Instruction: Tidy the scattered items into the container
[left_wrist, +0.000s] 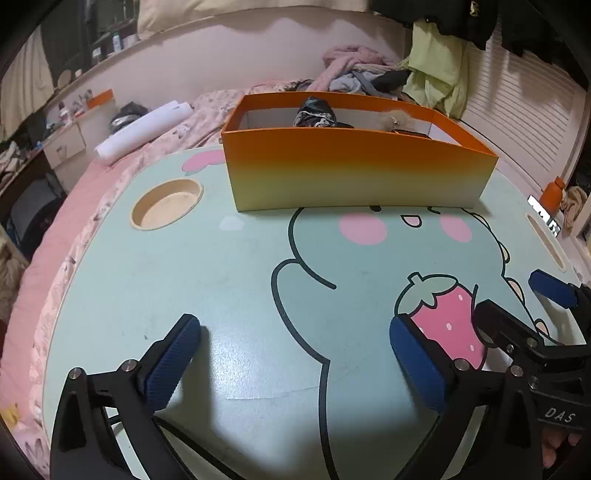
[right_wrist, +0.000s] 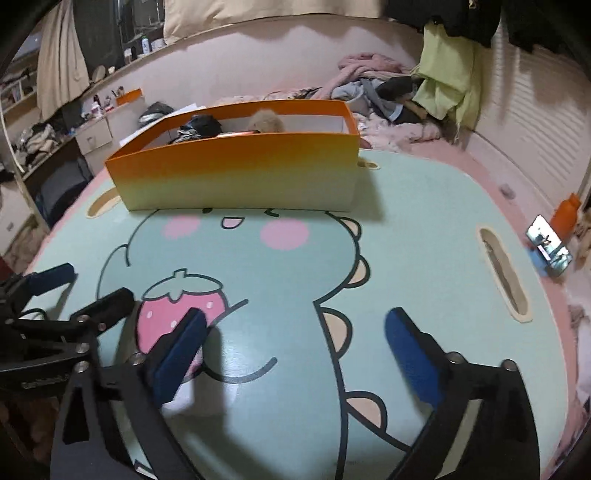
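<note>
An orange-to-cream box stands at the far side of the mint cartoon table; it also shows in the right wrist view. Inside it I see a dark bundle and a tan fluffy item. My left gripper is open and empty, low over the near table. My right gripper is open and empty beside it. Each gripper shows in the other's view: the right one and the left one.
The table lies on a pink bed with a clothes pile behind the box. A round cup recess is at the left, a slot at the right. A white roll lies on the bed. An orange bottle stands far right.
</note>
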